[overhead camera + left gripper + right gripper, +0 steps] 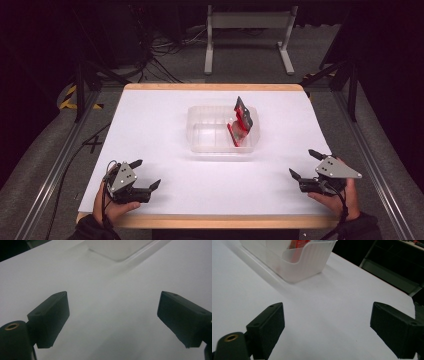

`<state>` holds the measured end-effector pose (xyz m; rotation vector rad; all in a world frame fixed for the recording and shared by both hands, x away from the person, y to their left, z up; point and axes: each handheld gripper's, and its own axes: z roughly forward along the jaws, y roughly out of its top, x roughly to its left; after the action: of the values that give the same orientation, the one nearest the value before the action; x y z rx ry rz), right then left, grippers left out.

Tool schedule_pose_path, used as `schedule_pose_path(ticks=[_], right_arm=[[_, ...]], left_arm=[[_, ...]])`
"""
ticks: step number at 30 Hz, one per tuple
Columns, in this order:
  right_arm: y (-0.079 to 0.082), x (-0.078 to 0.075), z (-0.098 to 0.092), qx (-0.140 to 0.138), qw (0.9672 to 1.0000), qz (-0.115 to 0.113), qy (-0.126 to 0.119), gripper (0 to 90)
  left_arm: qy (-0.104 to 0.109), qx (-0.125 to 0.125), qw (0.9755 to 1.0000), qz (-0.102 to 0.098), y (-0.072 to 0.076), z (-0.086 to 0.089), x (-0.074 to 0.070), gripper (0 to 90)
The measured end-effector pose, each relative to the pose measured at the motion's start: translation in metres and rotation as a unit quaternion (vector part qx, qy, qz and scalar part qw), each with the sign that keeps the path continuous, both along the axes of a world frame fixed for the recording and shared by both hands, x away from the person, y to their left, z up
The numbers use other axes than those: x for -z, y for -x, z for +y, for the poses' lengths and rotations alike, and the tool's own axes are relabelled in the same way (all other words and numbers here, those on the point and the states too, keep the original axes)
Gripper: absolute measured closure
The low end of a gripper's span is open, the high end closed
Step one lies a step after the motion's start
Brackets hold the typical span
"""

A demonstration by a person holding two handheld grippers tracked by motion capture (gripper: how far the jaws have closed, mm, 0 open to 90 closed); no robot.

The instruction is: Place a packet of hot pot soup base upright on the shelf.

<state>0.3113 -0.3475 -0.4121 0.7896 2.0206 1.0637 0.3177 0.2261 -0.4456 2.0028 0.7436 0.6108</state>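
Resting wide-jawed and empty at the near edge, left gripper (148, 174) and right gripper (303, 164) (red packet (242, 121) already in clear bin (200, 143)), seemingly finished.

white table (165, 125); grey metal stand (247, 20)

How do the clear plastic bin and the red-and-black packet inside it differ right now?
The clear plastic bin sits flat on the white table; the red-and-black packet stands tilted against the bin's right end wall. The bin is see-through and colourless; the packet is opaque, red and black. The bin is far wider and low; the packet is narrow and pokes above the rim. Both sit at the table's middle, clear of either gripper.
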Motion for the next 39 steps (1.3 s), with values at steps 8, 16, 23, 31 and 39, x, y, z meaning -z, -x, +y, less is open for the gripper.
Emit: schedule_pose_path(ticks=[8,16,23,31,39], right_arm=[[0.006,0.007,-0.022,0.04,0.999,-0.002,-0.02,12.0],[0.009,0.013,-0.028,0.058,0.9979,-0.025,-0.014,13.5],[0.012,0.014,-0.035,0.06,0.9971,-0.025,-0.038,11.5],[0.014,0.013,-0.032,0.066,0.9967,-0.027,-0.038,9.4],[0.014,0.016,-0.028,0.061,0.9976,-0.018,-0.027,8.6]], left_arm=[[0.007,-0.003,1.0,0.003,0.0,0.004,0.0,11.2],[0.013,-0.016,0.9998,-0.005,0.001,0.011,-0.001,9.7],[0.019,-0.02,0.9996,-0.008,0.004,0.015,-0.002,9.3],[0.02,-0.017,0.9996,-0.01,0.002,0.015,-0.002,7.8],[0.008,-0.015,0.9998,-0.012,0.0,0.006,-0.002,7.9]])
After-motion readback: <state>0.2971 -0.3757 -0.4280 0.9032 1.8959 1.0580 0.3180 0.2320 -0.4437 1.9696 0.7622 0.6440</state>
